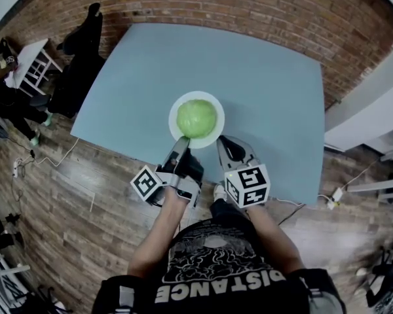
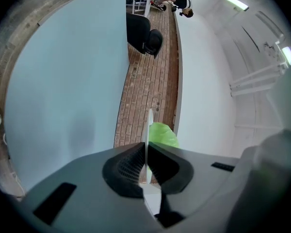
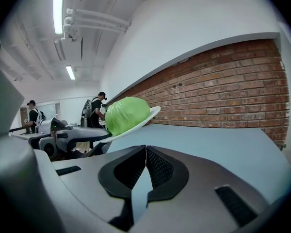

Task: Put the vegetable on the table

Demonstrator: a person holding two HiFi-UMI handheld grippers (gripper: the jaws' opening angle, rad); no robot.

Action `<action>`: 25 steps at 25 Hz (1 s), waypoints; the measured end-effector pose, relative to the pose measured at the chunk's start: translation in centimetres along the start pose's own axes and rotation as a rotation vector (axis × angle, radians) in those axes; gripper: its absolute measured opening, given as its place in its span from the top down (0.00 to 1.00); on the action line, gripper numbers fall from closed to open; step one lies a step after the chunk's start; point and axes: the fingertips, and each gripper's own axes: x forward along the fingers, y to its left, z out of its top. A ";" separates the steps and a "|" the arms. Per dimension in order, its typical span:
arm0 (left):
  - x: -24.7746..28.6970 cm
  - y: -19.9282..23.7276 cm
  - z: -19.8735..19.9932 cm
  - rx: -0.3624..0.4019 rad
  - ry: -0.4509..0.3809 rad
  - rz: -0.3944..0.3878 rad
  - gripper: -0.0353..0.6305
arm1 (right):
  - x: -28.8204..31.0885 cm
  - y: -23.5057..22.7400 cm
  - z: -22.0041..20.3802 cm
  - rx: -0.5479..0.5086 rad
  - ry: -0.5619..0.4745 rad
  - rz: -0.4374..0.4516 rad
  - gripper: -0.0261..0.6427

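My left gripper [image 2: 146, 152] grasped the white round plate [image 1: 219, 107] bearing green cabbage [image 1: 196, 118] above the blue counter [image 1: 262, 90]; right gripper's [image 3: 145, 152] fingers clenched empty; lowering seemed next.

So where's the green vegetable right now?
Head view, centre: the green vegetable lies on the white plate, held by its rim in the left gripper above the blue table's near edge, right gripper alongside.

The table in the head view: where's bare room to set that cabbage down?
Nearly all of the table is bare: the stretch between the plate and the brick wall, plus both sides of the plate. It is crowded at the near edge, where the left tool grips the plate holding the cabbage and the right tool is beside it.
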 end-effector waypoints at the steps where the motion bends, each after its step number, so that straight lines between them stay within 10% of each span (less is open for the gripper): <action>1: 0.7 0.3 0.0 0.000 0.000 0.007 0.93 | 0.3 -0.7 0.1 0.004 0.003 -0.003 0.95; 25: 9.1 9.0 -1.1 0.032 0.027 0.156 0.93 | 3.0 -10.5 -1.3 0.071 0.053 -0.055 0.95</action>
